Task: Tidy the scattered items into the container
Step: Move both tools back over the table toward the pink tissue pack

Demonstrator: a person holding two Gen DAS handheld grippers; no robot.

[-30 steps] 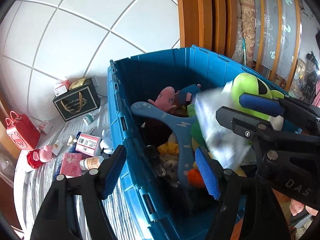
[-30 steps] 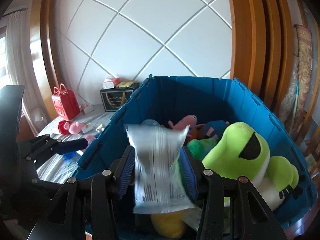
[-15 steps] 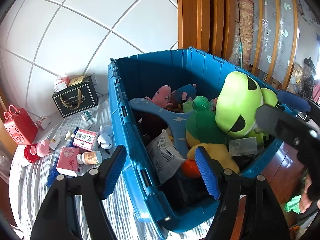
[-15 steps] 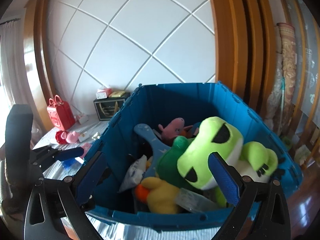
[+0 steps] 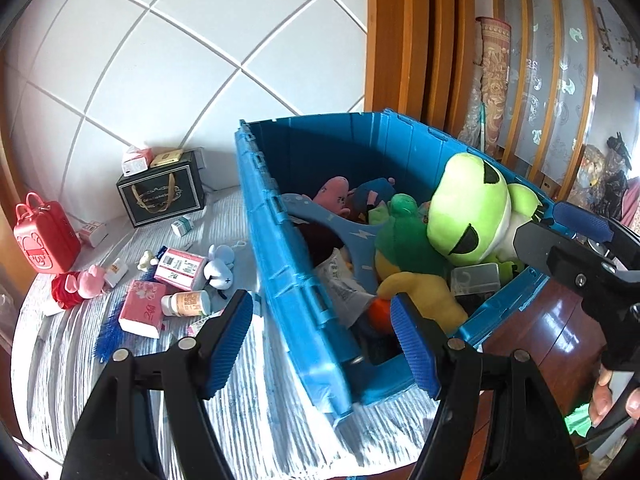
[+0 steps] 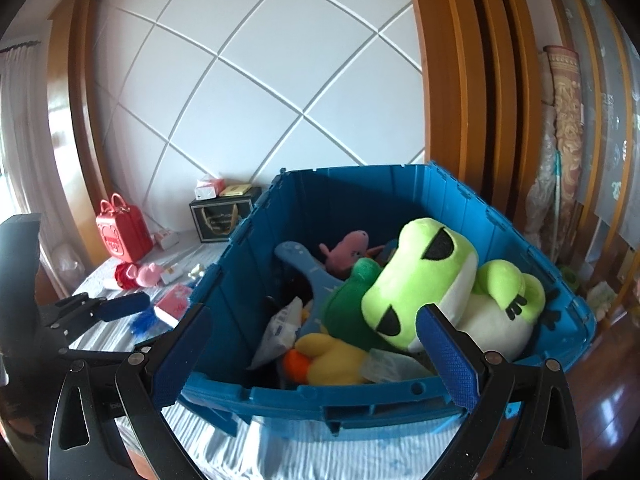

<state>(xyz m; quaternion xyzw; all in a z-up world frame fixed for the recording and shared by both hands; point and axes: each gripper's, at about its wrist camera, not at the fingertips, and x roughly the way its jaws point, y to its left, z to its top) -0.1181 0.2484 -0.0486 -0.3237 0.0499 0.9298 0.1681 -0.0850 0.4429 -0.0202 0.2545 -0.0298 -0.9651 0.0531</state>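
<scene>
The blue plastic bin (image 5: 280, 264) (image 6: 320, 396) sits on a striped cloth, full of soft toys. A lime-green frog plush (image 5: 472, 208) (image 6: 424, 280) lies on top, with a yellow plush (image 6: 332, 356) and a blue paddle (image 5: 352, 232) below it. A clear packet (image 5: 344, 284) (image 6: 280, 328) lies against the bin's left inner wall. My right gripper (image 6: 314, 356) stands wide open and empty, just in front of the bin's near rim. Over the bin's near left corner my left gripper (image 5: 322, 340) is open, holding nothing.
Left of the bin on the cloth lie a pink box (image 5: 142, 308), a pill bottle (image 5: 186, 304), a labelled pink carton (image 5: 180, 264), a small white plush (image 5: 220, 264), a pink plush (image 5: 78, 284) and a blue brush (image 5: 106, 332). Behind them stand a red case (image 5: 44, 236) and a black gift bag (image 5: 160, 194). Wooden floor lies right.
My right gripper opened and let go of the clear packet, which dropped into the bin. Both grippers have drawn back from the bin, so more of its near rim shows.
</scene>
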